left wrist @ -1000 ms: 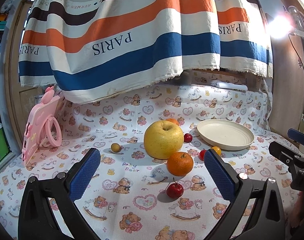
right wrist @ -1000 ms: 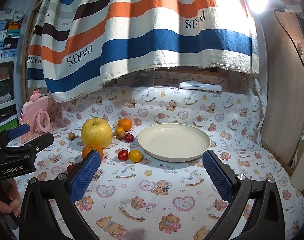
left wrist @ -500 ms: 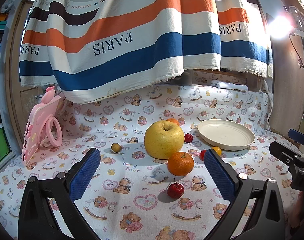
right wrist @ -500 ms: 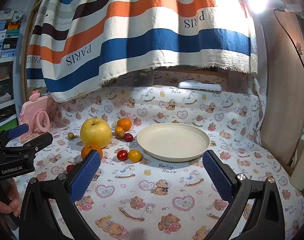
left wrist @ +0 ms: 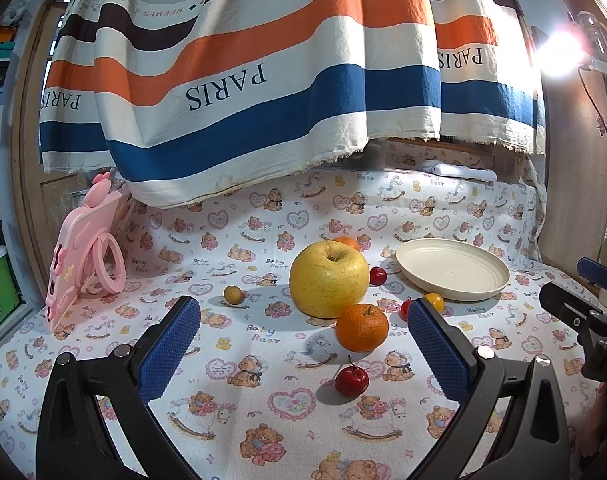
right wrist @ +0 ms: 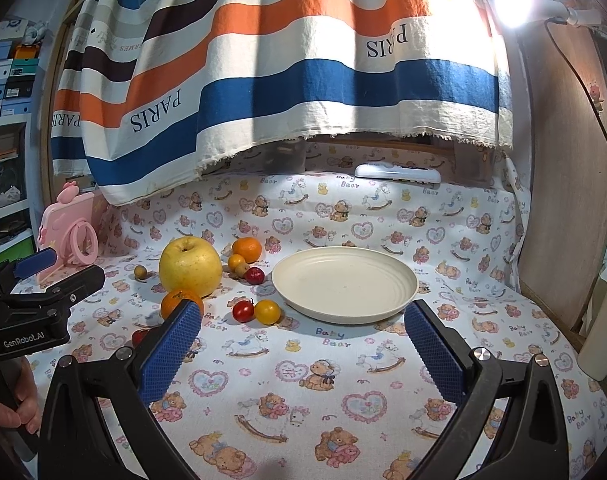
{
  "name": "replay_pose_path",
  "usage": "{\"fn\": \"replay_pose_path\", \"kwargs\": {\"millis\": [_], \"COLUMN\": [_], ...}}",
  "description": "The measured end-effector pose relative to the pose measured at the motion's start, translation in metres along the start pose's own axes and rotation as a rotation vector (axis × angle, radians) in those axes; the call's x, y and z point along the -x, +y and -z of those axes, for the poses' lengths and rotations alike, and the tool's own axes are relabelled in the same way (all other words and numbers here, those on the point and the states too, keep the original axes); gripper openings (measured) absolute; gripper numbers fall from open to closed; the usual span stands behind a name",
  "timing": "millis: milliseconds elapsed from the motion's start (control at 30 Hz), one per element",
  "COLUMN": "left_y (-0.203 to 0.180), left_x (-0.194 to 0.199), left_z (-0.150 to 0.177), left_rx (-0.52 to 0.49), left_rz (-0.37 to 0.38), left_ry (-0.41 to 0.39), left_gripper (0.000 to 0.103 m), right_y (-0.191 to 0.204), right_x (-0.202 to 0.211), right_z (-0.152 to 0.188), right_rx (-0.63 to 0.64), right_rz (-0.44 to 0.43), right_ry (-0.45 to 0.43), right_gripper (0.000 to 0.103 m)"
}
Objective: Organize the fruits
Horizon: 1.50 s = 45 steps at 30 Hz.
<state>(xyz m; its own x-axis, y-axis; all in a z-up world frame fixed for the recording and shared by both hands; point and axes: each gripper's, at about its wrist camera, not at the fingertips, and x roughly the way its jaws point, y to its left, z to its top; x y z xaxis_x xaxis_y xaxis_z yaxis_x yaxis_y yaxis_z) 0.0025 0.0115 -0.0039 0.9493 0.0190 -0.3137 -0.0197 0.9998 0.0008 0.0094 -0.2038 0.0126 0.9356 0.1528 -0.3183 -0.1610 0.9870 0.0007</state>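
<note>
A big yellow apple (left wrist: 329,279) sits mid-table, with an orange (left wrist: 361,327) in front of it and a small red fruit (left wrist: 351,380) nearer me. A second orange (right wrist: 247,249), a red cherry (left wrist: 377,275), red and yellow tomatoes (right wrist: 267,311) and a small brown fruit (left wrist: 232,293) lie around. The empty cream plate (left wrist: 452,269) stands to the right and also shows in the right wrist view (right wrist: 344,283). My left gripper (left wrist: 303,350) is open and empty, just short of the fruits. My right gripper (right wrist: 301,354) is open and empty in front of the plate.
A pink phone stand (left wrist: 83,264) leans at the left. A striped cloth (left wrist: 263,80) hangs over the back. A white remote-like bar (right wrist: 397,172) lies at the back wall. A wooden panel (right wrist: 563,200) closes the right side. A bright lamp (right wrist: 511,0) shines upper right.
Hardly anything has changed. Both grippers stay open and almost still; the views shift only very slightly.
</note>
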Motion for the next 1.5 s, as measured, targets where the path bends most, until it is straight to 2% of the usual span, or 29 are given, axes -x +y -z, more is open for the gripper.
{"fn": "replay_pose_path", "kwargs": {"millis": [367,500,767,900,1000,1167,1233,1300,1500], "left_y": [0.0,0.0,0.0,0.0,-0.002,0.003,0.009,0.015,0.023], "left_x": [0.003,0.004,0.006,0.005,0.006,0.003,0.009,0.017,0.036], "left_z": [0.002,0.001,0.0,0.0,0.0,0.0,-0.001,-0.009,-0.044], "left_rx": [-0.002,0.015,0.019,0.015,0.007,0.016,0.04,0.057,0.022], "left_rz": [0.007,-0.041,-0.037,-0.006,-0.028,0.027,0.091,0.12,0.078], "left_ry": [-0.014,-0.015,-0.022,-0.02,-0.024,-0.002,-0.043,-0.072,-0.096], "left_gripper": [0.103,0.103,0.103,0.103,0.103,0.103,0.103,0.103,0.103], "right_y": [0.001,0.003,0.002,0.002,0.001,-0.004,-0.005,-0.007,-0.011], "right_x": [0.004,0.004,0.005,0.004,0.003,-0.004,-0.004,0.003,0.027], "right_z": [0.002,0.001,0.0,-0.001,-0.002,-0.003,-0.005,-0.011,-0.043], "right_rx": [-0.001,0.001,-0.002,-0.001,-0.002,-0.007,0.003,0.027,0.074], "right_rz": [0.023,0.016,0.028,0.01,0.021,0.012,0.02,0.081,0.144], "right_ry": [-0.023,-0.019,-0.016,-0.005,-0.004,0.044,0.055,0.037,-0.059], "right_gripper": [0.102,0.102,0.102,0.102,0.102,0.102,0.102,0.102,0.102]}}
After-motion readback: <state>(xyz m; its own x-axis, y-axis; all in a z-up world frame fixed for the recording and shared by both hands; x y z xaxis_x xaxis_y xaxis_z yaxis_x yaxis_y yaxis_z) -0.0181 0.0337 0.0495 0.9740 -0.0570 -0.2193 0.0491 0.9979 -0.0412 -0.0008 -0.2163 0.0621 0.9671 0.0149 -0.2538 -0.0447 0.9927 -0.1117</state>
